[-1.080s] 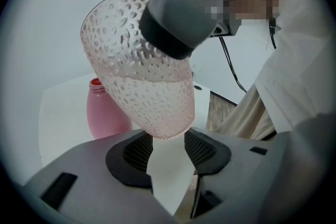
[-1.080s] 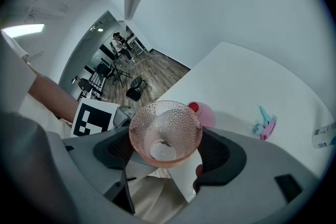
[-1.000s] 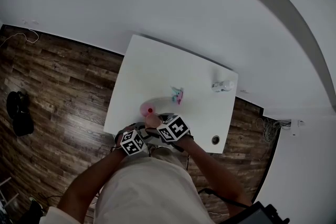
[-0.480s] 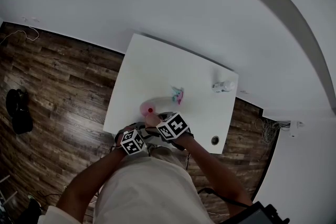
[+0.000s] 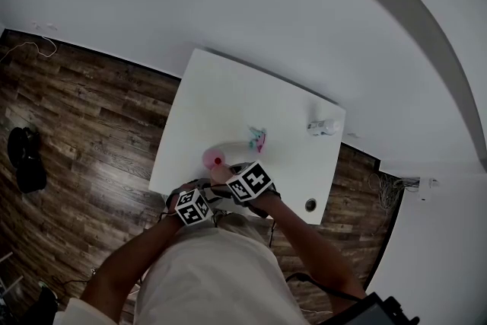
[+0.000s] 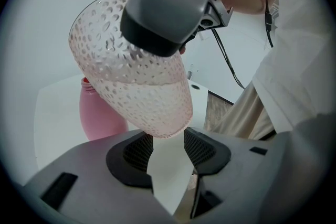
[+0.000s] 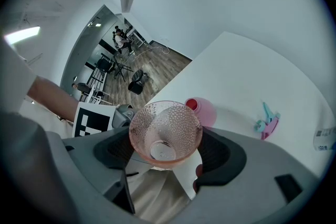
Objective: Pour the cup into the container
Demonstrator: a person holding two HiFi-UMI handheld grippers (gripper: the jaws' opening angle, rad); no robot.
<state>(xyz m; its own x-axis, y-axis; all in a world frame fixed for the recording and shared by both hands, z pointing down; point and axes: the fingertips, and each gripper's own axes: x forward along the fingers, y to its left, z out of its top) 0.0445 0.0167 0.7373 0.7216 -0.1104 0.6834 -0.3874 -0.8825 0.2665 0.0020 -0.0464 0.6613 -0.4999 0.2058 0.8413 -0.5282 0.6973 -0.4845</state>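
Cup (image 7: 165,134) tilts, clamped in right gripper (image 7: 167,157), near bottle (image 6: 100,118) by tabletop's (image 5: 228,99) near edge; left gripper (image 6: 167,152) narrowly parted, empty.

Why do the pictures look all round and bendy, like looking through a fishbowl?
Left tongs view: a wide lens leaves a dark ring round the picture and makes the dotted cup look huge. Right tongs view: the same dark ring, the white table edge bows, and light glints in the cup's bottom. Head view: the table's straight edges bend; light is soft and even.
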